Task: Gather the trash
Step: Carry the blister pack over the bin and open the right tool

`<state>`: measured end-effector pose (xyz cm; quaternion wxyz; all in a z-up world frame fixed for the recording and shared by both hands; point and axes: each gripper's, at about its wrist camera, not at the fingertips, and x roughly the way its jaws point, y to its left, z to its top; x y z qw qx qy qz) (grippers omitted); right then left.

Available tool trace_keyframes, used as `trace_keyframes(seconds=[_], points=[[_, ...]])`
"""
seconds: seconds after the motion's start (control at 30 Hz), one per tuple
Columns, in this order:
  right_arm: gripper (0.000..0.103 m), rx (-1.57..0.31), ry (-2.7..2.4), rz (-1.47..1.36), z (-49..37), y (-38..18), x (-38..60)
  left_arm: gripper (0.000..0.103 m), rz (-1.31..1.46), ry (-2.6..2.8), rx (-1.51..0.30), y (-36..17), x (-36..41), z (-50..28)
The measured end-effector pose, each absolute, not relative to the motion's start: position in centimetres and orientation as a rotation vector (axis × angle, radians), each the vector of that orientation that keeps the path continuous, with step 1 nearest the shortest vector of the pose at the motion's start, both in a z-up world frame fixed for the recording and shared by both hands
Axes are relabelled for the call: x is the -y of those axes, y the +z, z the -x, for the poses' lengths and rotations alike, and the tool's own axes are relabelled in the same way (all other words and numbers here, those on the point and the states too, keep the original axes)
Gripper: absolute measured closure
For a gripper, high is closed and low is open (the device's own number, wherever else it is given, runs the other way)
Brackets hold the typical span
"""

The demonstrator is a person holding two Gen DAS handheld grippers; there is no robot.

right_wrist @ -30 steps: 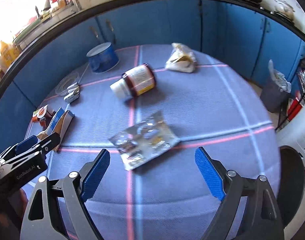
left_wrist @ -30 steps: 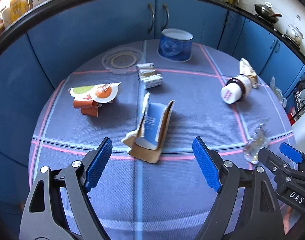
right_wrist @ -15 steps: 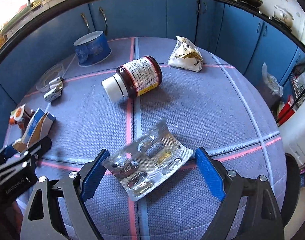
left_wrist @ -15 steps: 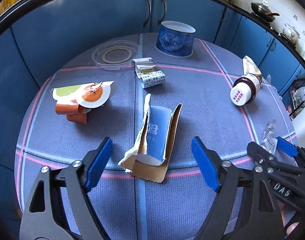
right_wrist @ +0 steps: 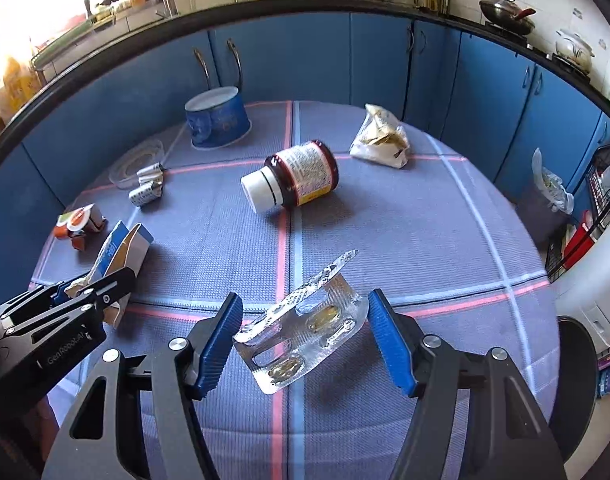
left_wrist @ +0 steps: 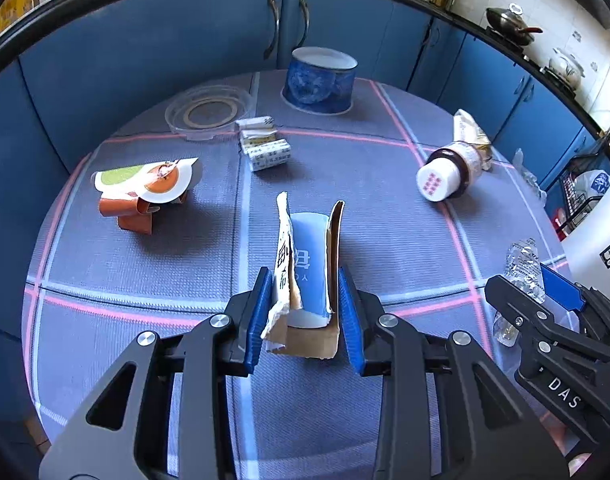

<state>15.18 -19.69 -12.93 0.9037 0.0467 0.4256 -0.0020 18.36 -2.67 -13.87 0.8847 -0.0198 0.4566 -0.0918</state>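
Note:
A torn blue-and-brown carton point(left_wrist: 309, 264) stands on the round blue-checked table point(left_wrist: 385, 240). My left gripper point(left_wrist: 305, 292) is closing on it, and both blue pads touch its side flaps. The carton's base is hidden between the fingers. In the right wrist view the same gripper point(right_wrist: 65, 300) and carton point(right_wrist: 125, 248) are at the left. A silver blister pack point(right_wrist: 305, 336) with yellow capsules is tilted up between the pads of my right gripper point(right_wrist: 305, 300). Its jaws are closing and both pads press on the pack's edges, buckling it.
A brown pill bottle point(right_wrist: 297, 176) lies on its side mid-table, with a crumpled wrapper point(right_wrist: 381, 136) behind it. A blue tub point(left_wrist: 321, 80), a clear lid point(left_wrist: 207, 110), a small crushed box point(left_wrist: 265, 148) and orange-white packaging point(left_wrist: 145, 188) sit farther back. Blue cabinets ring the table.
Both grippers' jaws have narrowed. The left pads came in against the carton's flaps. The right pads met the blister pack, which now stands tilted and bent instead of lying flat.

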Motion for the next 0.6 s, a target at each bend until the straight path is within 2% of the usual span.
trace_keyframes(seconds=[0.6], points=[[0.040,-0.811,-0.037,-0.133,-9.5,-10.1,25.0,0.069,-0.021,-0.235,-0.901,-10.1,8.3,-14.1]])
